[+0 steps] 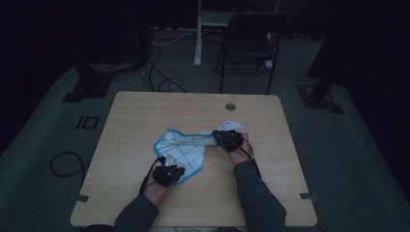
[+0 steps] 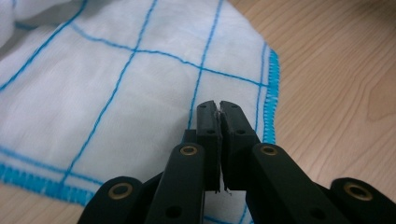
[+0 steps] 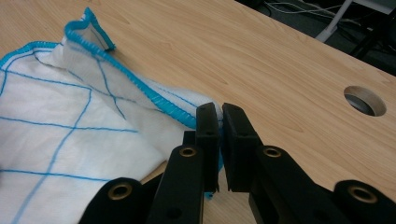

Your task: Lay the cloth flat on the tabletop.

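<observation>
A white cloth with blue grid lines and a blue stitched hem lies crumpled in the middle of the wooden table. My left gripper is at the cloth's near corner. In the left gripper view its jaws are shut on a thin fold of the cloth, with fabric showing between the tips. My right gripper is at the cloth's right end. In the right gripper view its jaws are pinched on the blue hem of the cloth, whose far corner curls up.
A round cable hole sits in the table behind the right gripper, also seen as the hole. A dark folding chair and loose cables are on the floor beyond the table. Bare wood surrounds the cloth.
</observation>
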Tool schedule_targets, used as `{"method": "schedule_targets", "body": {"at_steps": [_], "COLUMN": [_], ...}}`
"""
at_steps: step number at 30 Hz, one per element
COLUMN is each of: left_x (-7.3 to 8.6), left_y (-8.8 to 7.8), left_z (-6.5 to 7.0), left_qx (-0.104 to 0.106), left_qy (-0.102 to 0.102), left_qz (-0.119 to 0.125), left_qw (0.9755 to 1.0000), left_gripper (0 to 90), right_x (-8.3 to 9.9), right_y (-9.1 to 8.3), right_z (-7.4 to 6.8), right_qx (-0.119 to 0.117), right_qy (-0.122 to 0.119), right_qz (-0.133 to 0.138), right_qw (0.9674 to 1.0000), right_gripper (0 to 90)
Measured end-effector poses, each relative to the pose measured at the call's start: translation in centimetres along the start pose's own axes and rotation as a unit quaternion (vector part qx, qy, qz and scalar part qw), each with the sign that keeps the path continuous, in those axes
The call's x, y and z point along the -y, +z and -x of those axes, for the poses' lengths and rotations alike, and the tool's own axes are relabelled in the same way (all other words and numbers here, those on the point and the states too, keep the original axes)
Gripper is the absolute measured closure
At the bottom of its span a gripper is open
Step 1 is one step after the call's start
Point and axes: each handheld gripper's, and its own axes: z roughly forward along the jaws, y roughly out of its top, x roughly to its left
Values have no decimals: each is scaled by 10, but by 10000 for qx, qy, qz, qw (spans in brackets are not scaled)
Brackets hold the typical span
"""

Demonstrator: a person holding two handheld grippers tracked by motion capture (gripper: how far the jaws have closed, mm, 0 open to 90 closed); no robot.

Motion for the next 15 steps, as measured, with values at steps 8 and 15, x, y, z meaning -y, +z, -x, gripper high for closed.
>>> {"method": "schedule_targets", "body": {"at_steps": [8, 15], "left_x": [10, 15], "left_y": [-13, -21], "left_z": [-12, -25], "left_qx": [-189, -325], "left_qy": [65, -17], "left_qz": [-108, -130], "left_qw": [9997, 9994], "left_gripper": [875, 875], "right_x": [2, 6], "right_y": [-2, -6], "right_z": [4, 9], "right_qx": [57, 120], "right_qy": [43, 52], "right_qz": [-27, -49], "right_qw": [10000, 9999], "right_gripper": [865, 865]}}
